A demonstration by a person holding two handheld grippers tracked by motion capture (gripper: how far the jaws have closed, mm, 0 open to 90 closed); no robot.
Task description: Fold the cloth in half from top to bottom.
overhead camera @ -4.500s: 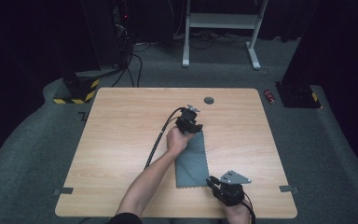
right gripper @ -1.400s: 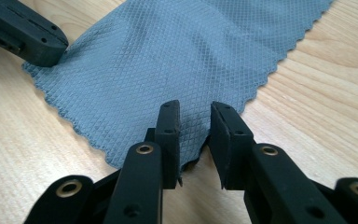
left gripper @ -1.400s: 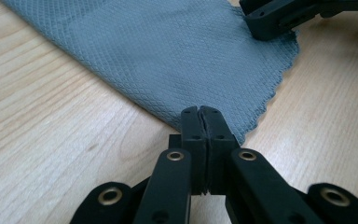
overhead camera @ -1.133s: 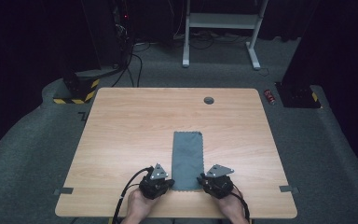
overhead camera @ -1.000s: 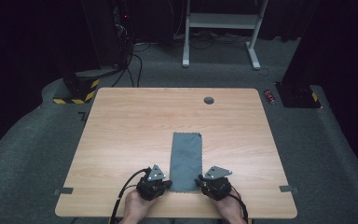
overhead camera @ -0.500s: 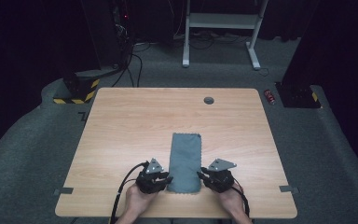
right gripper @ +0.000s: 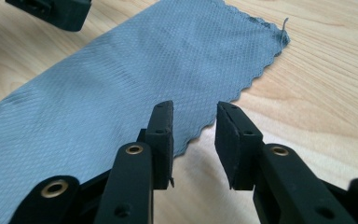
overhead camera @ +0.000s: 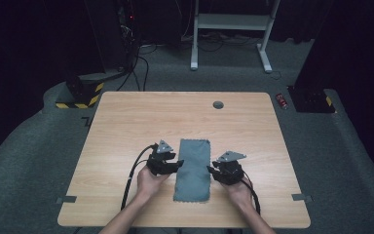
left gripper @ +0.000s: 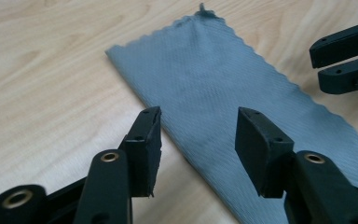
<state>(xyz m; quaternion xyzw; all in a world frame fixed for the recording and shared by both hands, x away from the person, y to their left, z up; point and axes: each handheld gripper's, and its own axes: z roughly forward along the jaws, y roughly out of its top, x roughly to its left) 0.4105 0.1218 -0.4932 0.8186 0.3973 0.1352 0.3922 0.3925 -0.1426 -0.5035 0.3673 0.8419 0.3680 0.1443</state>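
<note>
A grey cloth [overhead camera: 193, 169] lies flat on the tabletop [overhead camera: 126, 122], a long strip running from the near edge toward the middle, its scalloped borders straight. The left hand-held gripper [overhead camera: 175, 165] sits at the cloth's left long edge and the right hand-held gripper [overhead camera: 211, 171] at its right long edge, facing each other across the strip. Both are spread open and grip nothing: in the left gripper view the jaws straddle the cloth's border, one over wood, one over fabric; in the right gripper view the jaws stand narrower, astride the wavy edge. This mirrored placement suggests each side is lined up to pinch its own edge, probably to lift or fold the cloth. Nothing stands in the way: the wood around the cloth is bare, and the small dark round fitting [overhead camera: 218, 105] near the far edge is well apart. Cables [overhead camera: 131, 175] trail back toward the person.
</note>
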